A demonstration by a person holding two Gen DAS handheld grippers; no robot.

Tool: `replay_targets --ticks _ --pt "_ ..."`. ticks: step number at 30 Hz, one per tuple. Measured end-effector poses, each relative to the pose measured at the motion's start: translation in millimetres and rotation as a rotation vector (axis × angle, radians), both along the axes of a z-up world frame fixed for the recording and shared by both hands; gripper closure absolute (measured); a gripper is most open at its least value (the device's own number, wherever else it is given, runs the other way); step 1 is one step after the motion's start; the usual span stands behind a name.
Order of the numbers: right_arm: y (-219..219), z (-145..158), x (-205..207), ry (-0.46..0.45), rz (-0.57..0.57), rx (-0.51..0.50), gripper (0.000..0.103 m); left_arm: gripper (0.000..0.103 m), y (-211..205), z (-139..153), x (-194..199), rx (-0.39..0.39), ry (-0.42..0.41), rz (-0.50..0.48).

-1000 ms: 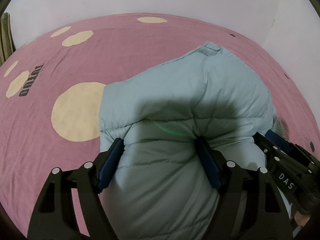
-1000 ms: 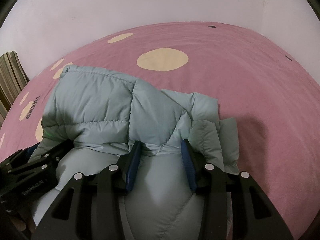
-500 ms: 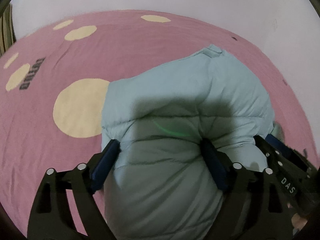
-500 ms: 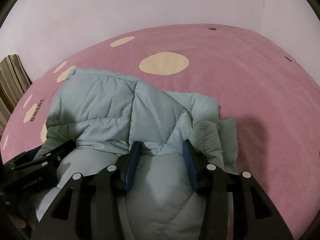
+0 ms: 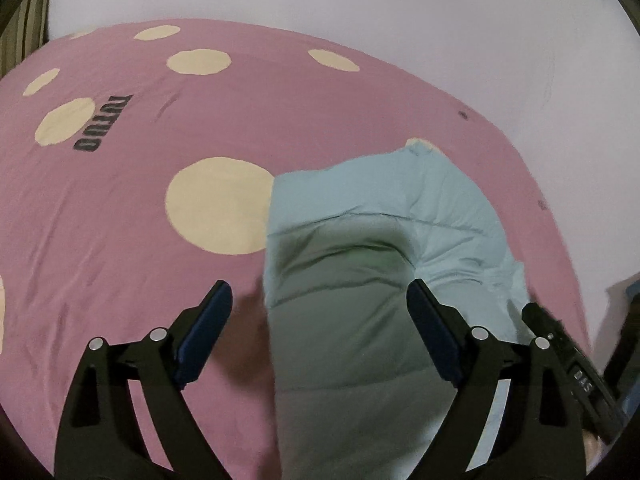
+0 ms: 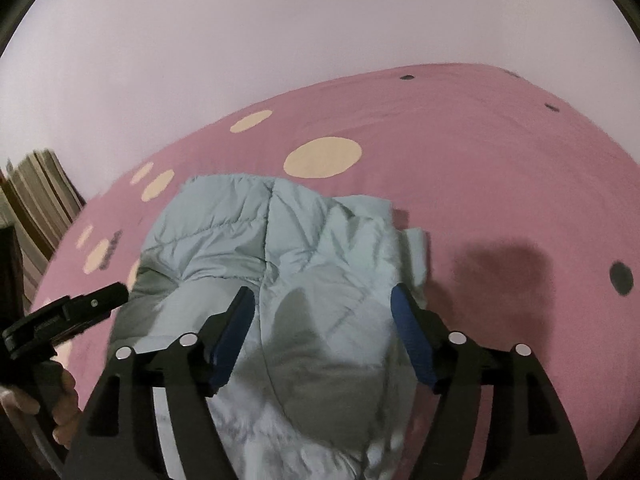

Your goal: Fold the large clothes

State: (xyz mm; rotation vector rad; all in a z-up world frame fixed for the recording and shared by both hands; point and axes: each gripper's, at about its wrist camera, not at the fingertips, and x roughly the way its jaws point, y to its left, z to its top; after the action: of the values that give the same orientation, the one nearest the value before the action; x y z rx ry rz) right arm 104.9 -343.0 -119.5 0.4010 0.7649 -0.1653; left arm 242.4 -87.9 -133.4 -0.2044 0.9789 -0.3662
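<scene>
Your left gripper [image 5: 318,312] and right gripper [image 6: 322,320] both hang released over the puffer jacket [image 6: 280,248]; its length runs away from both, right gripper more centred.

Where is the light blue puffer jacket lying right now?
The puffer jacket lies bunched on the pink spotted sheet, right of a large cream spot in the left wrist view, ahead of both open grippers.
</scene>
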Motion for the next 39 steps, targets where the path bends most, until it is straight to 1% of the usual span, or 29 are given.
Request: replay_targets --ticks 3,4,8,9,12,13,16,18,23,25,26,27,28,29,30,32,35,39 --pt "-10.8 -0.4 -11.4 -0.003 -0.013 0.082 0.031 0.014 23.5 1.9 -9.1 -0.089 0.014 0.015" --pt "-16.7 -3.1 -15.9 0.0 -0.022 0.125 0.031 0.014 29.4 -0.2 -11.8 -0.112 0.026 0.021" --pt "-28.5 -18.2 -26.5 0.017 -0.048 0.243 0.03 0.014 48.0 -20.9 -21.4 -0.239 0.112 0.034" --pt "-30.4 -22.4 -28.7 0.02 -0.054 0.261 0.03 0.014 48.9 -26.8 -22.2 -0.259 0.13 0.028" --pt "-35.1 -35.3 -29.7 0.032 -0.063 0.326 0.03 0.014 46.8 -37.9 -24.2 -0.282 0.152 0.014" --pt "-37.7 -40.0 -29.2 0.032 -0.064 0.358 0.03 0.014 44.5 -42.7 -23.8 -0.304 0.17 0.002" --pt "-39.9 -49.2 -27.8 0.041 -0.066 0.395 0.025 0.014 40.1 -54.2 -20.9 -0.377 0.224 -0.005" --pt "-41.4 -55.8 -28.0 0.041 -0.067 0.415 0.024 0.013 37.8 -56.5 -20.5 -0.392 0.226 -0.004" --pt "-38.3 -59.8 -30.0 0.019 -0.063 0.413 0.019 0.013 24.2 -58.7 -20.8 -0.388 0.217 -0.036" --pt "-35.2 -60.2 -28.1 0.014 -0.044 0.419 0.019 0.014 18.7 -60.6 -18.9 -0.388 0.224 -0.045" --pt "-31.3 -60.9 -25.7 0.014 -0.035 0.422 0.02 0.02 15.6 -60.7 -18.9 -0.389 0.225 -0.054" --pt "-29.3 -61.3 -23.7 0.016 -0.027 0.418 0.021 0.024 14.2 -61.8 -18.8 -0.396 0.233 -0.066" --pt "-26.1 -61.0 -19.4 0.017 -0.02 0.416 0.025 0.027 12.0 -63.4 -18.2 -0.4 0.243 -0.067" --pt "-24.1 -62.3 -18.2 0.013 -0.008 0.421 0.039 0.031 11.2 -64.5 -17.8 -0.4 0.246 -0.061" --pt "-22.9 -64.9 -16.2 0.012 0.007 0.439 0.047 0.034 10.7 -65.2 -18.0 -0.405 0.249 -0.063" --pt "-20.7 -69.7 -11.5 0.01 0.021 0.489 0.058 0.042 10.3 -65.4 -19.8 -0.401 0.247 -0.068" --pt "-17.0 -69.0 -8.7 -0.001 0.041 0.488 0.064 0.049 8.8 -59.4 -24.6 -0.381 0.217 -0.087" --pt "-15.7 -64.3 -12.2 -0.026 0.059 0.494 0.07 0.054 5.0 -50.3 -30.1 -0.37 0.189 -0.095"
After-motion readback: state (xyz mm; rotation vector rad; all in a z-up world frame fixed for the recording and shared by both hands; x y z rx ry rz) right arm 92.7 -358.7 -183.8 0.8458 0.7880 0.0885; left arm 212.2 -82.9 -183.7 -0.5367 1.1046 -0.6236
